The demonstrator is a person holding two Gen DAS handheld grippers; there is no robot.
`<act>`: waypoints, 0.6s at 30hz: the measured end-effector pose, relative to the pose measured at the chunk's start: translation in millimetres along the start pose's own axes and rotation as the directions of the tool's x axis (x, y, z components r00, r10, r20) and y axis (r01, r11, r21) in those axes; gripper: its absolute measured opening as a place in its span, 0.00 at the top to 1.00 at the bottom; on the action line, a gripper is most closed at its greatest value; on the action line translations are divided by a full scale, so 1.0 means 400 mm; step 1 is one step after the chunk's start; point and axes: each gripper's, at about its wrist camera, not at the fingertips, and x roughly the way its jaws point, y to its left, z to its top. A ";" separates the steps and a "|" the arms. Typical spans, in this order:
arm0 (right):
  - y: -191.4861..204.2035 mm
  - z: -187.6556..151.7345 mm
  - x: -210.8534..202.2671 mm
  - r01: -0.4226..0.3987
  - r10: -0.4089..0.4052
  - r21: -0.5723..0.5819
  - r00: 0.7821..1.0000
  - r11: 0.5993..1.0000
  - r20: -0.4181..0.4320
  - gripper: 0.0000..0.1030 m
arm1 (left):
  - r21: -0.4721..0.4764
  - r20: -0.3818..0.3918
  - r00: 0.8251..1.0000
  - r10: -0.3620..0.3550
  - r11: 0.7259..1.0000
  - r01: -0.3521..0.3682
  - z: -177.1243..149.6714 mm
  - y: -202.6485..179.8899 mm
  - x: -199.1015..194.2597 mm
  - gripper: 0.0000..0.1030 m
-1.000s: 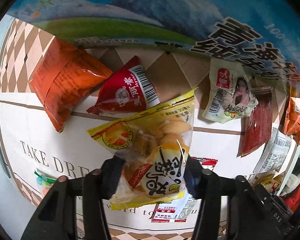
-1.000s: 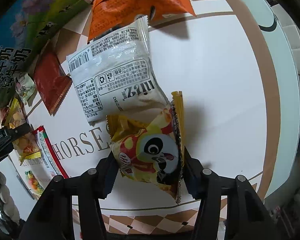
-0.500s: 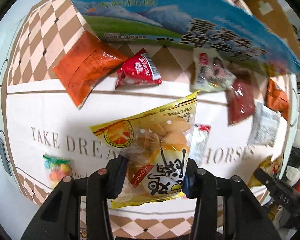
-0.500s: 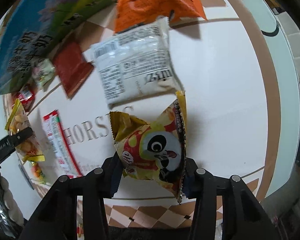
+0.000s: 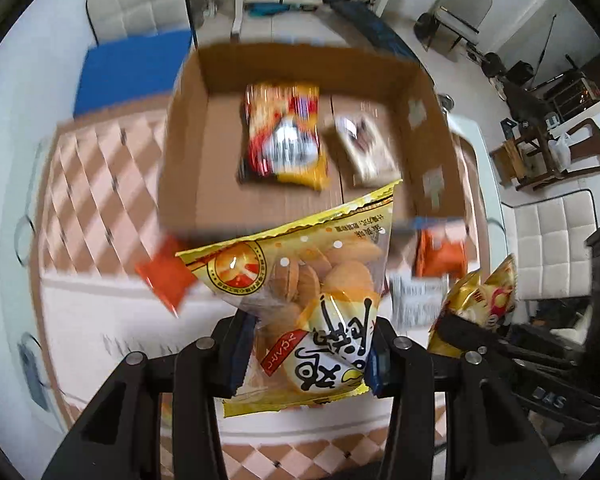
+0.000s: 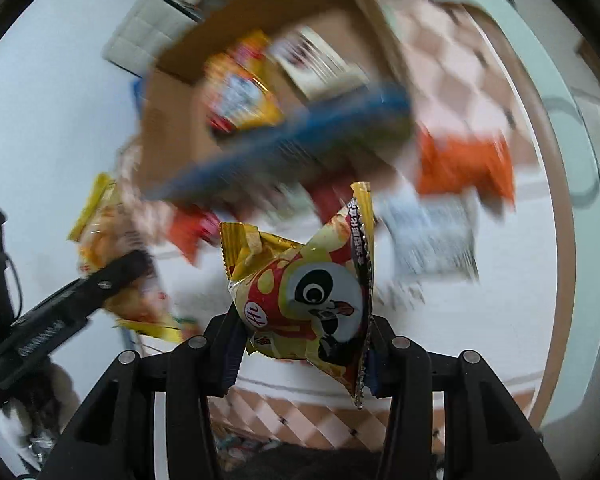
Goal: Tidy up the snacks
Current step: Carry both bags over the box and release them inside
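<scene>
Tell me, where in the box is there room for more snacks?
The brown cardboard box has bare floor along its left wall, beside the red-and-yellow snack packet. The right side is crowded: a beige packet lies there.

"DAS" on right gripper (image 5: 460,344)

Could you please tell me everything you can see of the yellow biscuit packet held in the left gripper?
The yellow biscuit packet is a glossy plastic pouch with a clear window showing round golden biscuits, a red-and-gold round seal and a white panel with bold black characters. Its crimped top edge is serrated. It looks sealed and full, tilted, clamped at its lower part between the left gripper's fingers, held clear of the table, with the cardboard box beyond.
</scene>
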 end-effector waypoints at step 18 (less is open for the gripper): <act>0.139 0.367 0.158 0.089 -0.089 -0.104 0.996 0.991 0.009 0.52 | -0.054 -0.184 0.982 0.034 0.998 -0.045 0.311 0.079 0.232 0.59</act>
